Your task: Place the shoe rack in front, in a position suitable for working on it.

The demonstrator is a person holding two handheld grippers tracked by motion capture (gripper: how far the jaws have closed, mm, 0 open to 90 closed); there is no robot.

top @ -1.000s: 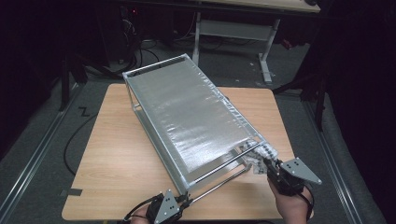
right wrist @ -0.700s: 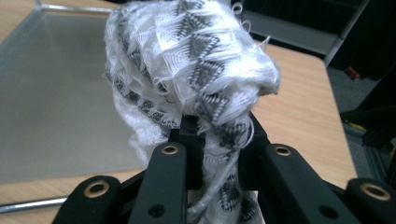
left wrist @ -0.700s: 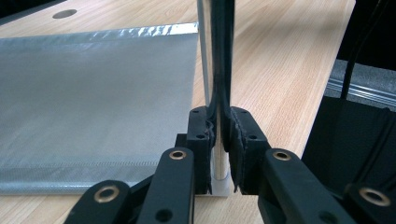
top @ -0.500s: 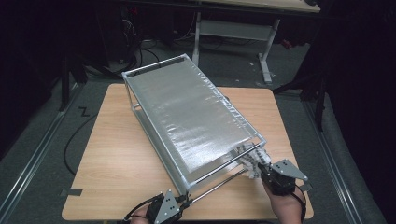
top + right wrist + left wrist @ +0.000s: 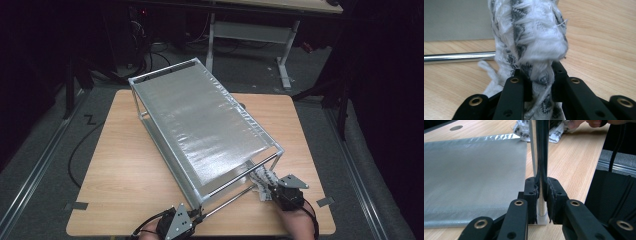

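A metal frame (image 5: 200, 125) with a silvery fabric panel (image 5: 474, 177) lies slanted across the wooden table (image 5: 115, 170). At its near left corner my left gripper (image 5: 192, 217) is shut on one of the frame's chrome posts (image 5: 533, 157), which runs up between the jaws of my left gripper (image 5: 541, 195). At the near right corner my right gripper (image 5: 272, 190) is shut on a white cloth with a dark pattern (image 5: 262, 179). The cloth (image 5: 531, 32) bunches up out of my right gripper (image 5: 537, 72) and hangs low over the table beside a chrome rod (image 5: 456, 57).
The table's near edge (image 5: 200, 234) runs right under both hands. A round cable hole (image 5: 456, 127) sits in the tabletop. Behind the table stands another desk on white legs (image 5: 285, 60). A black cable (image 5: 75, 150) lies on the floor at the left.
My right gripper has come down toward the table with the cloth and shifted a little left, closer to the frame's near right corner. The left gripper and the frame have stayed put.
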